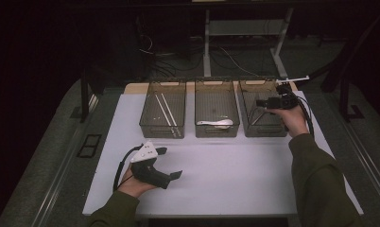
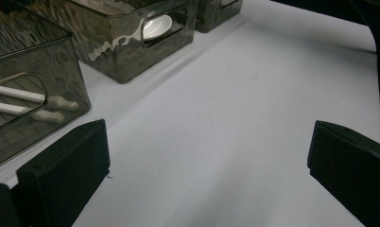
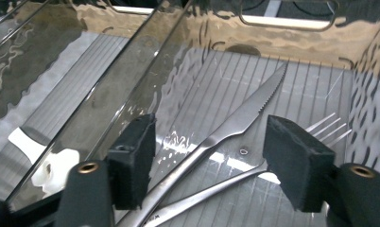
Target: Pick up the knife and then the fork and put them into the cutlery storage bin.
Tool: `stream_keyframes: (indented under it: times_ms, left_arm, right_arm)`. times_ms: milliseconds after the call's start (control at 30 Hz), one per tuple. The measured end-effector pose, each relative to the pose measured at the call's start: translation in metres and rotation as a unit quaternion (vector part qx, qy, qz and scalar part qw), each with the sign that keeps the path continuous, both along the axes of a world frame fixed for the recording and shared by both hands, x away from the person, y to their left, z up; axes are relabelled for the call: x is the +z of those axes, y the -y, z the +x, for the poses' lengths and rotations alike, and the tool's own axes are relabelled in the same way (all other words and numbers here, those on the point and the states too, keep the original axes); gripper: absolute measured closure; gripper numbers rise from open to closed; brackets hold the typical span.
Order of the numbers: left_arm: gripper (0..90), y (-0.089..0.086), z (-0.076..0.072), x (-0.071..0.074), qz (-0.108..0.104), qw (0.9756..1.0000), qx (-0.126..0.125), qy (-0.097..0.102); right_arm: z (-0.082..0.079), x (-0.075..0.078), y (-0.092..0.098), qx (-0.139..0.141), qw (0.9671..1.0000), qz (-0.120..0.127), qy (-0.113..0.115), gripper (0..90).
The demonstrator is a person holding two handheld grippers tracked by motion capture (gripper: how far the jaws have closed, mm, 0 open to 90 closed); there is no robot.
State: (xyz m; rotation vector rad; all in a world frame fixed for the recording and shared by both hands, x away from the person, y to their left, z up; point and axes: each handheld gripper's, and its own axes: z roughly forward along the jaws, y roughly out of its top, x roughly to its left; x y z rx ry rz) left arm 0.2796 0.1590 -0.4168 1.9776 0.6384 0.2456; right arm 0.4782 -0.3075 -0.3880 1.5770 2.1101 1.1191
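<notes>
Three smoky clear bins stand in a row at the back of the white mat (image 1: 226, 165). My right gripper (image 1: 260, 102) hangs inside the right bin (image 1: 266, 131). Its jaws (image 3: 209, 131) are open and grip nothing. A steel knife (image 3: 240, 118) and a steel fork (image 3: 326, 127) lie on the ribbed bin floor beneath them. My left gripper (image 1: 170, 163) rests low over the mat's front left, held in a hand. It is open, with bare mat between its jaws (image 2: 207, 142).
The left bin (image 1: 162, 132) holds white chopsticks (image 1: 165, 111), and the middle bin (image 1: 216, 134) holds a white spoon (image 1: 217, 123). The spoon (image 2: 155, 26) and chopsticks (image 2: 18, 94) lie ahead of the left gripper. Dark floor and table legs lie beyond.
</notes>
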Motion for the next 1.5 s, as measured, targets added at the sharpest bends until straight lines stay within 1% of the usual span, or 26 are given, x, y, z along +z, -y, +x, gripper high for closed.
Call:
stream_keyframes:
  times_ms: [33,100,200,233,367,533,700,833,1067,1167,1267,1367,1500]
  left_arm:
    - [0.0,0.0,0.0,0.0,0.002,1.0,0.0,0.001]
    - [0.0,0.0,0.0,-0.001,0.003,1.0,0.001,0.0]
    - [0.0,0.0,0.0,-0.001,0.007,1.0,0.001,-0.001]
    - [0.0,-0.001,0.0,-0.001,0.011,0.9999,0.002,-0.001]
    - [0.0,-0.001,0.0,-0.002,0.011,0.9999,0.003,-0.003]
    - [0.0,-0.002,0.001,-0.002,0.013,0.9999,0.004,-0.006]
    - [0.0,-0.003,0.001,-0.003,0.017,0.9998,0.006,-0.002]
    - [0.0,-0.003,0.001,-0.004,0.019,0.9998,0.003,-0.004]
    - [0.0,-0.002,0.001,-0.005,0.017,0.9998,0.002,-0.002]
    - [0.0,-0.002,0.001,-0.005,0.017,0.9999,0.001,-0.002]
    - [0.0,-0.002,0.0,-0.005,0.017,0.9999,0.0,-0.002]
    - [0.0,-0.003,0.0,-0.005,0.016,0.9999,0.0,-0.003]
    - [0.0,-0.002,0.0,-0.005,0.015,0.9999,-0.003,-0.005]
  right_arm:
    - [-0.001,0.001,0.0,0.003,1.0,0.005,0.001,29.3]
    - [-0.004,0.003,0.0,0.007,0.9999,0.007,0.013,26.1]
    - [-0.011,0.007,0.002,0.012,0.9991,0.025,0.031,20.2]
    - [-0.013,0.008,0.003,0.014,0.9988,0.03,0.037,19.3]
    - [-0.026,0.012,0.007,0.022,0.9975,0.042,0.052,18.1]
    - [-0.042,0.015,0.01,0.031,0.9961,0.043,0.07,18.1]
    - [-0.058,0.016,0.009,0.046,0.9941,0.043,0.088,18.1]
    - [-0.071,0.016,0.008,0.06,0.9917,0.045,0.105,18.1]
    - [-0.092,0.015,0.005,0.079,0.9879,0.05,0.124,18.1]
    - [-0.1,0.015,0.003,0.086,0.9863,0.051,0.131,18.0]
    - [-0.107,0.016,-0.001,0.094,0.985,0.045,0.138,18.1]
    - [-0.113,0.016,-0.003,0.104,0.9836,0.042,0.141,18.1]
    - [-0.122,0.014,-0.006,0.113,0.9828,0.037,0.141,18.0]
